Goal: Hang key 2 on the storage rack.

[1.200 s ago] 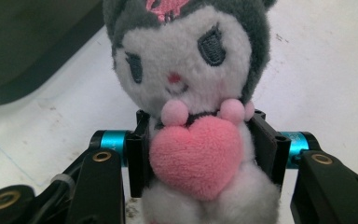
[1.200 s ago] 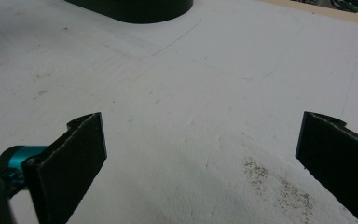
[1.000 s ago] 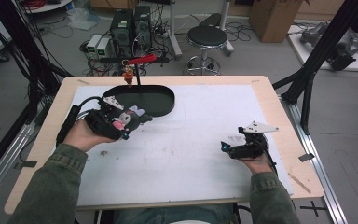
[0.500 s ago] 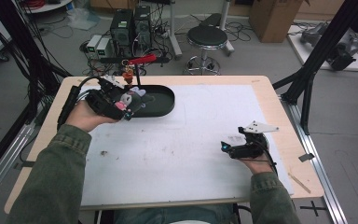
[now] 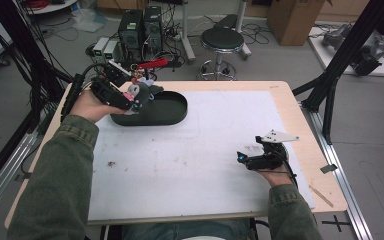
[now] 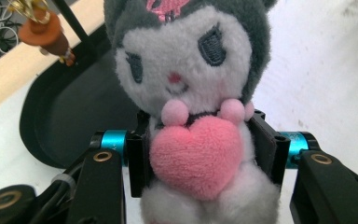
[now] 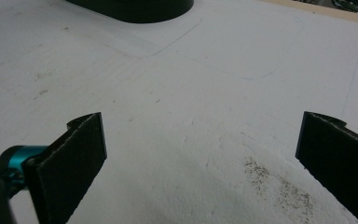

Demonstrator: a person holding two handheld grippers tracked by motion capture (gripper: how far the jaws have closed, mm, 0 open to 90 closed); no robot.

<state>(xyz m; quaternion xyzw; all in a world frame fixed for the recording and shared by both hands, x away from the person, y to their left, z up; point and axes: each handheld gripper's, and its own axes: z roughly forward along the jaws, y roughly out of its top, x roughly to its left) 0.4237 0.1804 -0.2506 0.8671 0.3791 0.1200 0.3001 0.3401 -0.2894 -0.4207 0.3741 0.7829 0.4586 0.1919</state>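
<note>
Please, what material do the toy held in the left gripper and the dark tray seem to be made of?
The plush toy looks like soft fabric pile: fuzzy fibres, stitched eyes, and a fluffy pink heart, squeezed between the left gripper pads. The tray appears to be dark, matte plastic or perhaps coated metal; its smooth, even rim suggests moulding, but I cannot tell for certain.

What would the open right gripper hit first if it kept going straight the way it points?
Probably the dark oval tray. Ahead of the right gripper lies bare white table mat, then that tray; depth is uncertain.
</note>
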